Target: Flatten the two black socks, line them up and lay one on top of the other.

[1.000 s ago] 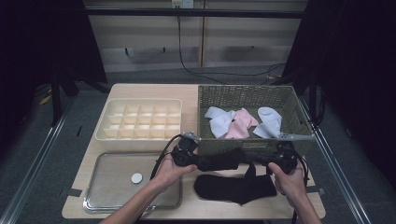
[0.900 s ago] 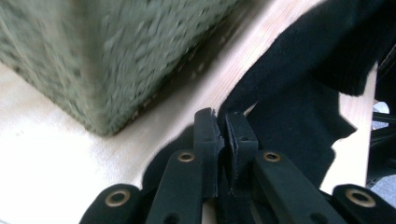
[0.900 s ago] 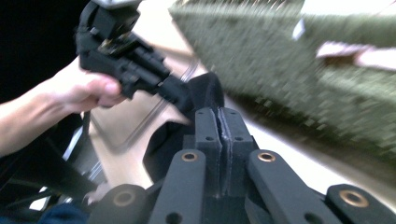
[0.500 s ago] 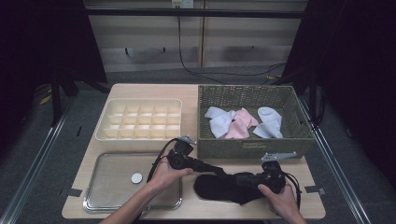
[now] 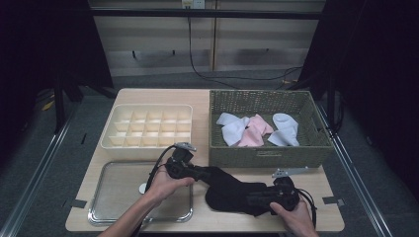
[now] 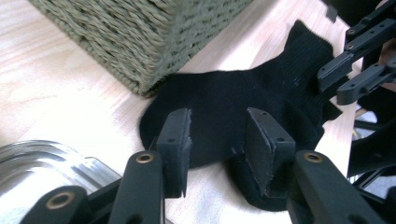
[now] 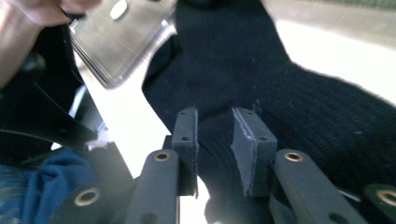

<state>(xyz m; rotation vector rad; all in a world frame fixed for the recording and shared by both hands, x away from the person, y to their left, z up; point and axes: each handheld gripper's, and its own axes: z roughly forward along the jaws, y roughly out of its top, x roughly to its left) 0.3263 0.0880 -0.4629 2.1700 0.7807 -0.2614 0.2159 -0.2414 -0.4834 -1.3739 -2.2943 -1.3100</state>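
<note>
Black knit fabric is the matter in hand: a black sock [image 5: 232, 195] lies flat on the wooden worktop [image 5: 197, 219], just in front of the wicker basket [image 5: 267, 155] and to the right of the metal tray [image 5: 118, 197]. Its long axis runs roughly from ten o'clock to four o'clock in the high view. The left gripper [image 6: 217, 140] sits at the sock's ten o'clock end, jaws apart over the cloth and not yet pinching it. The right gripper [image 7: 215, 135] is at the four o'clock end; its jaws stand narrowly apart with a ridge of sock between them, though whether they grip it I cannot tell. Each hand is nearest its own end, so the next move likely turns on lifting or folding along that diagonal.
</note>
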